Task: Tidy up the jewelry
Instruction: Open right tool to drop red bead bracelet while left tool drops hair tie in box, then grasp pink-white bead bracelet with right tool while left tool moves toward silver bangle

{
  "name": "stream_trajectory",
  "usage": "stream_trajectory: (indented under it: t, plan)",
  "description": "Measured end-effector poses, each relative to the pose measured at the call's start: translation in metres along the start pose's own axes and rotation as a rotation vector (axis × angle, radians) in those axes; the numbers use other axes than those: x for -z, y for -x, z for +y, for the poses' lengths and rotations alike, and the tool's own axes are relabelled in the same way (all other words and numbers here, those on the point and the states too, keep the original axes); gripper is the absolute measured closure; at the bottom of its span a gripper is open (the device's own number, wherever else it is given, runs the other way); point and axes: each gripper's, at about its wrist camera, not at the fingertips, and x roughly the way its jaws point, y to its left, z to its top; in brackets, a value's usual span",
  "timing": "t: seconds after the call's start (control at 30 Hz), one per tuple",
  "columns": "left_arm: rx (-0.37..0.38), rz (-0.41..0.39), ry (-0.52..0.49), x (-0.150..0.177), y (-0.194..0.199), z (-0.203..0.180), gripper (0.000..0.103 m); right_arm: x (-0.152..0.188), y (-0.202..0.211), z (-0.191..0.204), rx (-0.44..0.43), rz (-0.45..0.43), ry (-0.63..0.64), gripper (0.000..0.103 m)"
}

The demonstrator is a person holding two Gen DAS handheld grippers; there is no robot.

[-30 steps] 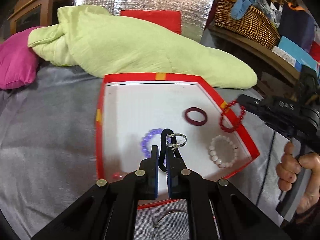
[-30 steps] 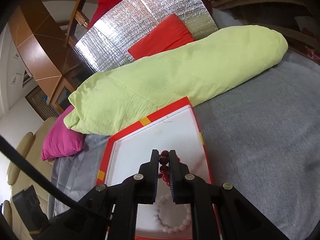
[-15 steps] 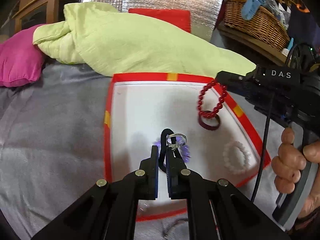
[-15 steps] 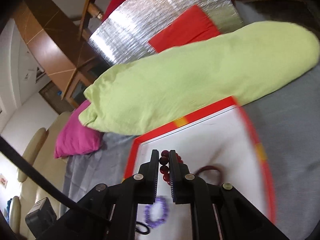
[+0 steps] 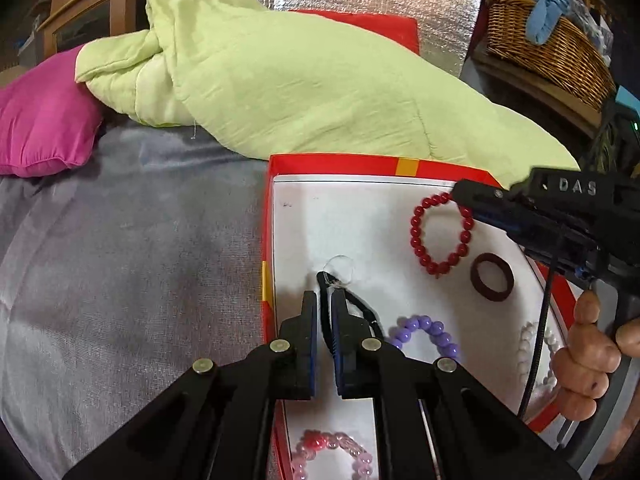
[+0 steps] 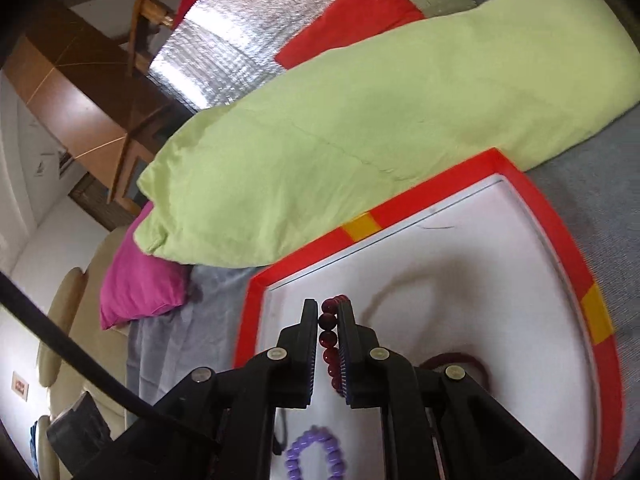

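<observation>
Over the red-rimmed tray (image 5: pixel 328 162), a red bead bracelet (image 5: pixel 440 236) is pinched by the right gripper (image 6: pixel 328 320), jaws opening; landing on the dark ring (image 5: pixel 492 276) is risked. Near the tray's left rim, a black cord (image 5: pixel 325 308) with clear ring is clamped by the left gripper (image 5: pixel 324 312); snagging is possible.

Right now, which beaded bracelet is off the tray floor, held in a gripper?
The dark red round-bead bracelet, hanging from the right gripper over the red-rimmed white tray. The purple, white and pink beaded bracelets lie flat in the tray.
</observation>
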Motion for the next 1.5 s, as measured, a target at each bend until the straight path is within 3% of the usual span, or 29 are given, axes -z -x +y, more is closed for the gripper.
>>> stream_trajectory:
  t: [0.07,0.17,0.27,0.37,0.57,0.8,1.13,1.3,1.4,1.5]
  plan:
    - [0.005,0.004,0.017,-0.002,0.000,0.002,0.090,-0.003,0.003,-0.004,0.025,-0.011,-0.007,0.088]
    - [0.010,-0.005,0.030,-0.002,0.005,0.002,0.062,-0.005,0.010,-0.008,0.032,-0.016,-0.015,0.075]
    - [-0.005,-0.032,-0.001,-0.003,0.017,-0.002,0.057,-0.007,0.023,-0.009,0.047,-0.033,-0.001,0.073]
    - [-0.035,-0.070,-0.013,-0.005,0.032,-0.004,0.045,-0.004,0.037,-0.007,0.058,-0.043,0.020,0.073]
    - [-0.052,-0.080,0.025,-0.002,0.051,0.002,0.041,0.013,0.067,0.000,0.097,0.003,0.085,0.073]
    - [-0.106,-0.096,-0.018,0.018,0.082,0.000,0.036,0.037,0.113,0.010,0.111,0.020,0.171,0.073]
    - [-0.109,-0.050,-0.072,0.062,0.109,-0.003,0.034,0.108,0.155,-0.009,0.145,0.153,0.224,0.073]
    - [-0.112,0.001,-0.053,0.085,0.114,-0.001,0.030,0.148,0.158,-0.007,0.147,0.230,0.293,0.067]
    - [-0.129,0.041,-0.043,0.098,0.113,0.002,0.028,0.165,0.155,0.000,0.134,0.263,0.345,0.053]
    - [-0.159,0.076,-0.061,0.107,0.110,0.005,0.028,0.179,0.151,0.012,0.115,0.292,0.420,0.049]
